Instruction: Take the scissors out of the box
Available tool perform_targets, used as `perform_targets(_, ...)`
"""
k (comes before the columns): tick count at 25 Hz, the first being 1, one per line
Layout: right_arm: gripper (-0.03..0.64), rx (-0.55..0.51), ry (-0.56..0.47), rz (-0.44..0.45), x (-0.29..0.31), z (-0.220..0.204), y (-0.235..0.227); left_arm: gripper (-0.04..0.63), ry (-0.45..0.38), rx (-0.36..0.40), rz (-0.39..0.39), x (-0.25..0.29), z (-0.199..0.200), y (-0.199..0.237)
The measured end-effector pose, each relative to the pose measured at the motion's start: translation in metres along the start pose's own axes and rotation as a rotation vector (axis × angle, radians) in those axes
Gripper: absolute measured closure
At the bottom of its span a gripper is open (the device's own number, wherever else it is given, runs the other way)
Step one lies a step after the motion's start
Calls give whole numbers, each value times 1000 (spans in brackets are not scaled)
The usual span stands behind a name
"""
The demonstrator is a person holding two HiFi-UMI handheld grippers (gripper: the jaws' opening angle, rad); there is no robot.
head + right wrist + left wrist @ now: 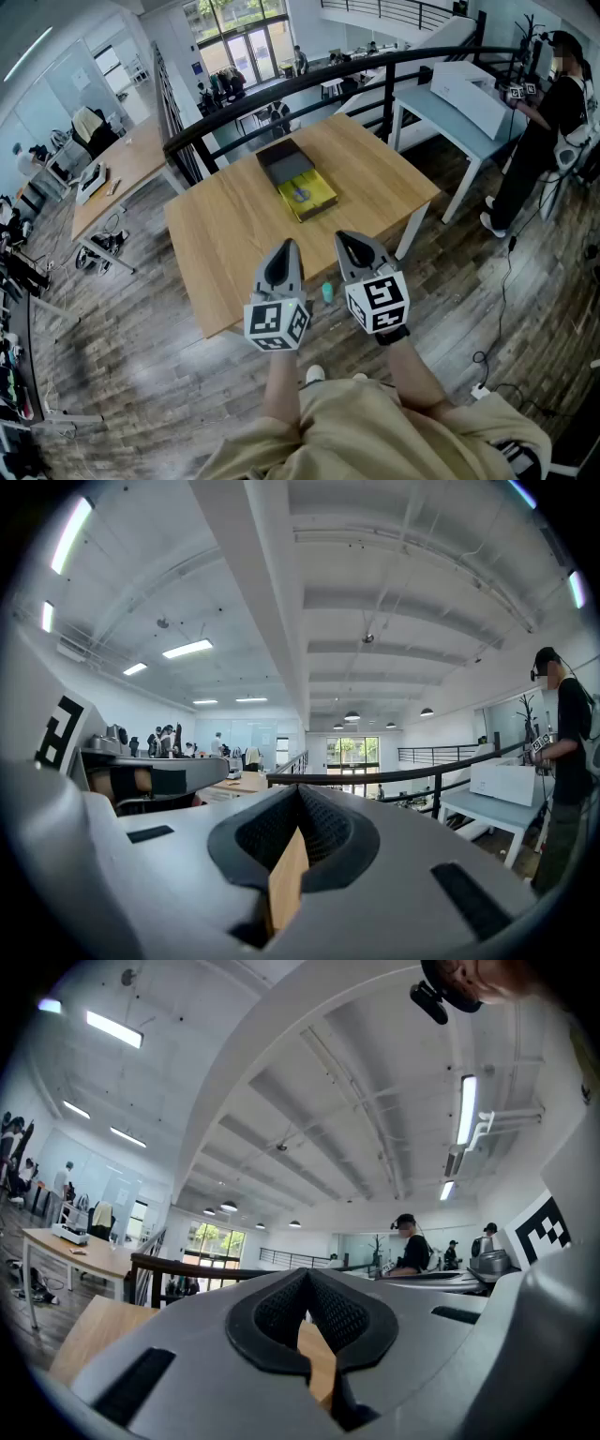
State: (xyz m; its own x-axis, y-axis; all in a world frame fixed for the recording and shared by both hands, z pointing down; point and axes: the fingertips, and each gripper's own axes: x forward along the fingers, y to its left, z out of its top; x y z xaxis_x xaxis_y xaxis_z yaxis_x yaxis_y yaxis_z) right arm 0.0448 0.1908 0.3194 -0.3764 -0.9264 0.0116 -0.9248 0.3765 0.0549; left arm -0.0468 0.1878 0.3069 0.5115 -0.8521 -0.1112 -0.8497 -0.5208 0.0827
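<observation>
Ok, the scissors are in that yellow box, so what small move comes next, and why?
Probably ease the right claw forward toward the open yellow box, parting its jaws on the way. Both it and the left claw are shut, empty and back at the wooden table's near edge, while the bluish scissors lie in the box farther off.

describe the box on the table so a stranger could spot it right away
Find the nearest wooden table. The box lies open near its far edge. It is bright yellow inside with a dark lid behind it, unlike the small green thing at the near edge.
</observation>
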Motion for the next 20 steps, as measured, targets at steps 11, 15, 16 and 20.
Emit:
perform_targets(11, 603, 48, -78, 43, -49, 8, -13, 591, 0, 19, -17, -7, -11, -49)
perform_targets(15, 603, 87, -66, 25, -60, -5, -22, 591, 31, 28, -32, -9, -27, -64)
perform_targets(16, 604, 90, -65, 27, -62, -7, -22, 591, 36, 28, -31, -10, -29, -65)
perform_targets(20, 603, 103, -67, 28, -66, -9, -26, 591, 46, 29, -32, -5, -32, -71)
